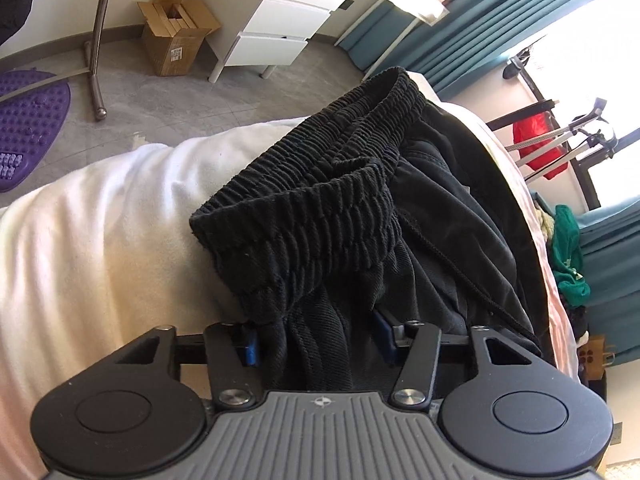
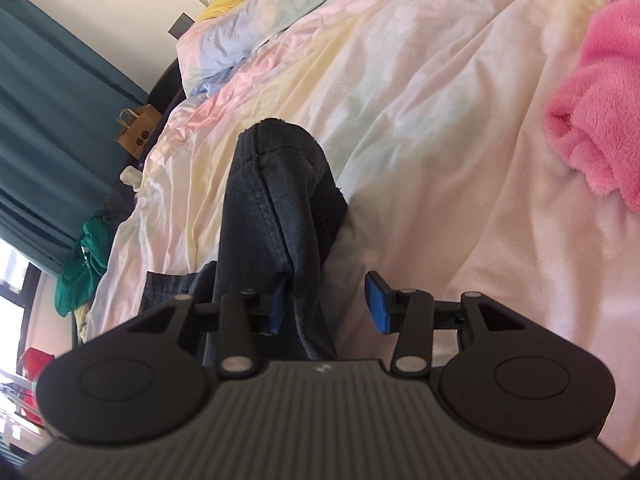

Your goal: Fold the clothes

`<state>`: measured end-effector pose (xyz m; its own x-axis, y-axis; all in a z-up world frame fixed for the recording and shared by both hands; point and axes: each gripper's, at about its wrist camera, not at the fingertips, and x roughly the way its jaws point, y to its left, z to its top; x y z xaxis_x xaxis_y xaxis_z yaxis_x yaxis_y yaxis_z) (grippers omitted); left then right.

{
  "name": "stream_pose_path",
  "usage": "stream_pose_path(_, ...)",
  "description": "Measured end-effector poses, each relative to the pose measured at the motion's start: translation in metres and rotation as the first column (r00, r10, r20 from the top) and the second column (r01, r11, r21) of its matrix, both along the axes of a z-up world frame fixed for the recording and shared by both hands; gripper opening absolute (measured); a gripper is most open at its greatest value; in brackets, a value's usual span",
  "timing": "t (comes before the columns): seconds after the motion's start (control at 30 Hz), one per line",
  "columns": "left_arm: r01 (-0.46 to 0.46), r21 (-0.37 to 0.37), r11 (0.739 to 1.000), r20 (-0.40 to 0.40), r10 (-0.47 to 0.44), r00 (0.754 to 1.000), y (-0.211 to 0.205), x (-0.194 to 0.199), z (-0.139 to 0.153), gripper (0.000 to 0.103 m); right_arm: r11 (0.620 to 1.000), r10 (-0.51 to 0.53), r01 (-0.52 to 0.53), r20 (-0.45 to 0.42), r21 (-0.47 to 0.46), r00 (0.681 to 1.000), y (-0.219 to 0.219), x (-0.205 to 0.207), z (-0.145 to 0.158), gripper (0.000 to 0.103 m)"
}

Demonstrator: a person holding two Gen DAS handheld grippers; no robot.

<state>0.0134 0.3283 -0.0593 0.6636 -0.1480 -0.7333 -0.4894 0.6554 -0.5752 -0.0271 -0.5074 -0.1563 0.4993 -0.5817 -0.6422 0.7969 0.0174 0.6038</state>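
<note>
Black shorts point(image 1: 360, 216) with a ribbed elastic waistband lie on the pale bedsheet point(image 1: 100, 240). In the left wrist view my left gripper point(image 1: 316, 340) is open, its blue pads point(image 1: 251, 346) wide apart on either side of the cloth just below the waistband. In the right wrist view my right gripper point(image 2: 326, 308) is open too; a dark hemmed end of the shorts point(image 2: 276, 208) stands between the pads and rests against the left pad point(image 2: 278, 308), with a gap to the right one.
A pink fluffy garment point(image 2: 600, 100) lies on the pastel bedding point(image 2: 400, 80) at the right. Beyond the bed are a cardboard box point(image 1: 176, 36), white drawers point(image 1: 280, 24), a purple mat point(image 1: 28, 128), teal curtains point(image 2: 48, 120) and green clothes point(image 2: 86, 256).
</note>
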Motion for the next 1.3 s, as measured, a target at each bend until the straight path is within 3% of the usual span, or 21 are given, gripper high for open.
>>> stream_pose_path(0.07,-0.012,0.002,1.000,0.041,0.012,0.999,0.002,-0.003,0.005,0.031,0.998,0.007,-0.008,-0.020,-0.055,1.000,0.001,0.002,0.003,0.041)
stream_pose_path(0.13,-0.025,0.004,1.000,0.083,0.025,0.996,0.003,-0.005,0.010,0.025,0.993,0.044,-0.046,-0.017,-0.107,0.999,0.001,0.005,0.007,0.010)
stream_pose_path(0.2,-0.038,0.005,0.999,0.124,0.037,0.992,0.005,-0.008,0.015,0.019,0.988,0.064,-0.064,-0.002,-0.139,0.998,0.003,0.005,0.013,0.007)
stream_pose_path(0.4,-0.076,0.005,0.997,0.246,0.072,0.967,0.009,-0.016,0.029,0.011,0.975,0.072,-0.066,0.021,-0.213,0.997,0.017,-0.003,0.036,0.006)
stream_pose_path(0.67,-0.082,0.048,0.995,0.316,0.063,0.947,0.001,0.033,0.088,0.010,0.975,0.087,-0.061,0.114,-0.213,0.990,0.027,-0.027,0.065,0.006)
stream_pose_path(0.8,-0.086,0.071,0.994,0.347,0.056,0.936,-0.003,0.058,0.118,0.010,0.968,0.129,-0.097,0.128,-0.230,0.983,0.022,-0.010,0.078,0.006)
stream_pose_path(0.93,-0.090,0.094,0.992,0.379,0.048,0.924,-0.008,0.084,0.149,0.010,0.955,0.162,-0.127,0.115,-0.268,0.980,0.014,0.037,0.096,0.006)
stream_pose_path(1.1,-0.115,0.084,0.990,0.272,0.089,0.958,-0.025,0.207,0.157,0.010,0.949,0.180,-0.147,0.098,-0.277,0.979,-0.003,0.128,0.107,0.006)
stream_pose_path(1.2,-0.139,0.102,0.985,0.228,0.113,0.967,-0.039,0.287,0.143,0.010,0.945,0.195,-0.167,0.075,-0.280,0.978,-0.016,0.193,0.098,0.006)
stream_pose_path(1.3,-0.135,0.167,0.977,0.175,0.105,0.979,-0.060,0.365,0.114,0.010,0.937,0.202,-0.191,0.010,-0.291,0.979,-0.026,0.253,0.076,0.006)
